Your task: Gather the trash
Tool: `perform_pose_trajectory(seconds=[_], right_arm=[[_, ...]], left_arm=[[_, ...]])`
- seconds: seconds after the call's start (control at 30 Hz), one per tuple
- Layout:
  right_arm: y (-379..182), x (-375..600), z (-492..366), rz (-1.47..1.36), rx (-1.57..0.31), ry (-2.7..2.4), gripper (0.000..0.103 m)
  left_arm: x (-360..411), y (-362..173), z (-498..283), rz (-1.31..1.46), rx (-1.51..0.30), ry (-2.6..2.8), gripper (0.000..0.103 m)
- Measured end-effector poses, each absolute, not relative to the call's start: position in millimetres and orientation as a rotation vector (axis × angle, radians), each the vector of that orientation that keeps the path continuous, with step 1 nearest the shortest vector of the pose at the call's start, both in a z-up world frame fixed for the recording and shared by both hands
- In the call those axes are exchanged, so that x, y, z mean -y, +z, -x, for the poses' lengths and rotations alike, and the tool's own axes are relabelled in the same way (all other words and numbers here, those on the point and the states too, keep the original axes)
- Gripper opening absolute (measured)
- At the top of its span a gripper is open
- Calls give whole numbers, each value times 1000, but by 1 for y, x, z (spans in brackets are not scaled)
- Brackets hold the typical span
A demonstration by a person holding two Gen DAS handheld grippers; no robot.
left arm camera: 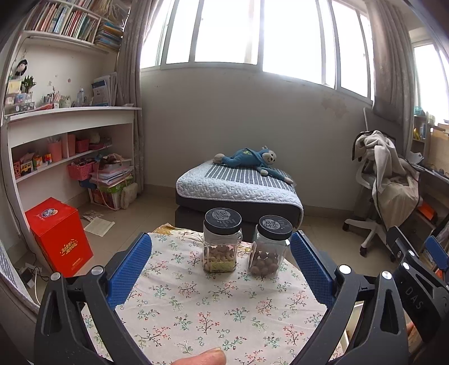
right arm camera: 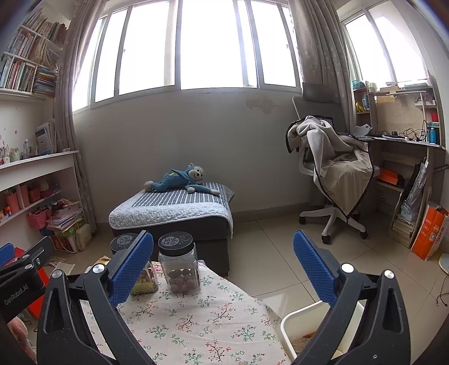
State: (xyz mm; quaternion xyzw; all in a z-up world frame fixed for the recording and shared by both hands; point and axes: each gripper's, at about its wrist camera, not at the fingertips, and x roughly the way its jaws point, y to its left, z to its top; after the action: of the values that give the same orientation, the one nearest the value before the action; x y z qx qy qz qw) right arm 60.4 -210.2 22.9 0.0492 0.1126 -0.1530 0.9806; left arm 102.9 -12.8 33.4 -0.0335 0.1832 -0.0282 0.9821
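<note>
A lived-in bedroom or study at home. A low bed (left arm camera: 238, 185) carries a plush monkey (left arm camera: 249, 161). Bookshelves (left arm camera: 67, 22), a desk (right arm camera: 407, 143) and a blanket-draped office chair (right arm camera: 334, 174) line the walls.

**Blown-out windows, soft daylight, heavy fisheye bend**

Daylight pours through the windows (left arm camera: 252, 31), whose panes burn out to pure white in both views, with haze bleeding over the frames and the curtains (left arm camera: 132, 50). The wall (left arm camera: 252, 120) beneath sits in flat, greyish shade. Shadows on the floral tablecloth (left arm camera: 219, 308) are faint and soft under the jars (left arm camera: 221, 241). Straight lines bow strongly toward the edges, and the corners fall to black vignette. Focus is fairly sharp throughout; the bookshelf (left arm camera: 64, 19) smears slightly at the rim.
</note>
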Motion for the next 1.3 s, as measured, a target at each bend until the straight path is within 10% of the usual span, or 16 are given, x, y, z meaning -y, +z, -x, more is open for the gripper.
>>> perform_pose_trajectory(seconds=[1.3], right_arm=[[25,206,-59,-81,-213,-304,96]], left_arm=[[13,26,-103,73,-394,-61,96]])
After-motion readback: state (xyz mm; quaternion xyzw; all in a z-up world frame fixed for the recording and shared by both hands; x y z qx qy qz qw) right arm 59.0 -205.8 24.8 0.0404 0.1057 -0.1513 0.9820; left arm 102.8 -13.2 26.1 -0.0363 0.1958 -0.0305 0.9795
